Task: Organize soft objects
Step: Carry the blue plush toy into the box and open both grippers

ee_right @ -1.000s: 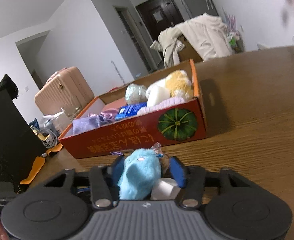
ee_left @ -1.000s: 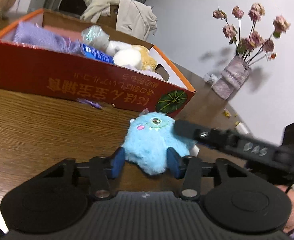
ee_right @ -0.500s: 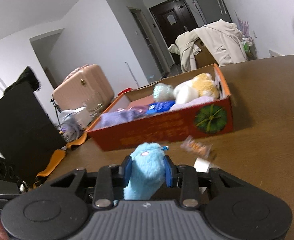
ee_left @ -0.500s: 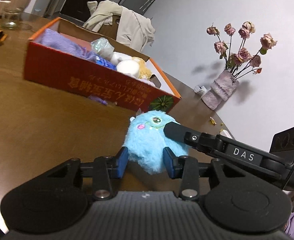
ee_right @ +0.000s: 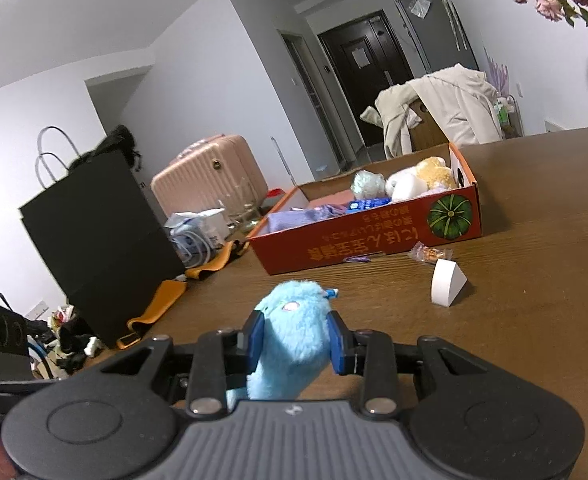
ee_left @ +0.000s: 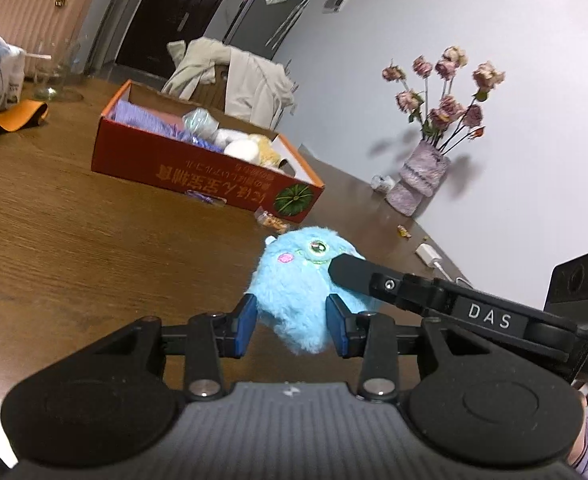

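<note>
Only right view: white wedge (ee_right: 447, 287), black bag (ee_right: 94, 240)

Fluffy blue plush toy (ee_left: 294, 292) between matt black plastic fingers (ee_left: 350, 270); beyond them, grained wooden table (ee_left: 74, 248), printed cardboard box (ee_left: 198, 174).

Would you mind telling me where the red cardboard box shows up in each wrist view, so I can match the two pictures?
Left wrist view: the red cardboard box lies upper left of centre on the wooden table, beyond the blue plush toy.
Right wrist view: the red cardboard box lies right of centre, mid-height, behind the toy.
Shared landmark: the green pumpkin print on the box's front.
</note>
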### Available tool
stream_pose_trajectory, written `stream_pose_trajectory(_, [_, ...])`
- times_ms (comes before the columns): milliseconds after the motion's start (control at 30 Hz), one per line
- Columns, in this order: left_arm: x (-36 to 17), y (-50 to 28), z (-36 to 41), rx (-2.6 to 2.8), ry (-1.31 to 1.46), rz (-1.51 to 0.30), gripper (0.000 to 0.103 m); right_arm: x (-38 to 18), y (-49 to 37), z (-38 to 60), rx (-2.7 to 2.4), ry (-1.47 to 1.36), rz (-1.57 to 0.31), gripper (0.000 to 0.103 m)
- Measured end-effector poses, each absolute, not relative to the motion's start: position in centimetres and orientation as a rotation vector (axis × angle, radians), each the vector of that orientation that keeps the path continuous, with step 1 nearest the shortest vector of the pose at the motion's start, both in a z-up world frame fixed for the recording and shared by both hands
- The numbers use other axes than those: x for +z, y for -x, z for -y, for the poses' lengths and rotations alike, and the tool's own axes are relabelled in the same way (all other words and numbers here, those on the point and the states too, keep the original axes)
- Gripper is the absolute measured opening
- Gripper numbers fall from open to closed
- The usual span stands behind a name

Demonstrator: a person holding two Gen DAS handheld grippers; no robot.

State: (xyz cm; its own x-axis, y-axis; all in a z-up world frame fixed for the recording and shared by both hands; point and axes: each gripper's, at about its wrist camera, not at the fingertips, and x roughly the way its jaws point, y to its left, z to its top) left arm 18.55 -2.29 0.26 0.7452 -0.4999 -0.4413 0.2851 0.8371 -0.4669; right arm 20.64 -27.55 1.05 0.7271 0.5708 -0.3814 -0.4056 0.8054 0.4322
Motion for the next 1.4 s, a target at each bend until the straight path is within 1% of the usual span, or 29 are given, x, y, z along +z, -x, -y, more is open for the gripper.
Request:
stream_pose_trajectory(300, [1.4, -14.0, 2.2, -0.441, 0.365, -0.536, 0.038, 1.7, -15.9, 27.8, 0.567, -0.342, -0.493, 0.032])
stream_pose_trajectory(533, [2.1, -12.8, 1.9, -0.444, 0.36, -0.502, 0.038, 2.3, -14.6, 27.6, 0.575, -0.342, -0.472, 0.032])
stream_pose_trajectory(733, [3.1, -14.4, 1.7, -0.446, 0.348, -0.476, 0.038, 3.1, -15.9, 27.5, 0.582, -0.339, -0.46, 0.032])
stream_pose_trajectory(800, [3.7, -15.3, 1.4, -0.467, 0.348, -0.456, 0.032, 3.5, -17.0, 27.5, 0.591, -0.343, -0.456, 0.032])
stream_pose_trajectory(833, [4.0, -15.9, 1.4, -0.487, 0.352, -0.451, 0.031, 3.7, -17.6, 27.4, 0.602, -0.347, -0.46, 0.029])
stream_pose_trajectory(867, [4.3, -16.5, 1.4, -0.497, 0.353, -0.445, 0.031, 3.8, -18.4, 27.2, 0.615, -0.354, -0.461, 0.023])
stream_pose_trajectory(933, [4.9, -17.8, 1.7, -0.501, 0.326, -0.426, 0.031, 4.2, -20.1, 27.1, 0.618, -0.375, -0.453, 0.019])
stream_pose_trajectory(1033, [4.7, -20.7, 1.7, -0.479, 0.322, -0.422, 0.032, 4.4, -22.6, 26.7, 0.621, -0.361, -0.438, 0.017])
stream_pose_trajectory(1100, [3.7, -22.6, 1.1, -0.39, 0.303, -0.452, 0.032, 3.5, -24.4, 25.9, 0.557, -0.295, -0.46, 0.017])
stream_pose_trajectory(1133, [3.0, -23.0, 0.5, -0.353, 0.303, -0.478, 0.032, 2.7, -25.0, 25.8, 0.526, -0.275, -0.488, 0.02])
stream_pose_trajectory(1200, [1.3, -22.8, -1.0, -0.356, 0.323, -0.514, 0.043, 1.3, -25.2, 26.4, 0.528, -0.275, -0.529, 0.02])
stream_pose_trajectory(1233, [0.4, -22.5, -1.8, -0.354, 0.328, -0.532, 0.059, 0.7, -25.2, 26.7, 0.536, -0.289, -0.544, 0.023])
stream_pose_trajectory(1267, [-0.6, -22.3, -2.4, -0.325, 0.33, -0.561, 0.066, 0.1, -25.4, 27.0, 0.537, -0.307, -0.561, 0.031])
stream_pose_trajectory(1333, [-1.6, -21.7, -3.3, -0.248, 0.308, -0.599, 0.065, -1.1, -26.4, 26.7, 0.54, -0.328, -0.6, 0.04])
stream_pose_trajectory(1400, [-1.4, -20.6, -4.2, -0.215, 0.278, -0.552, 0.065, -1.9, -27.1, 25.3, 0.559, -0.315, -0.632, 0.039])
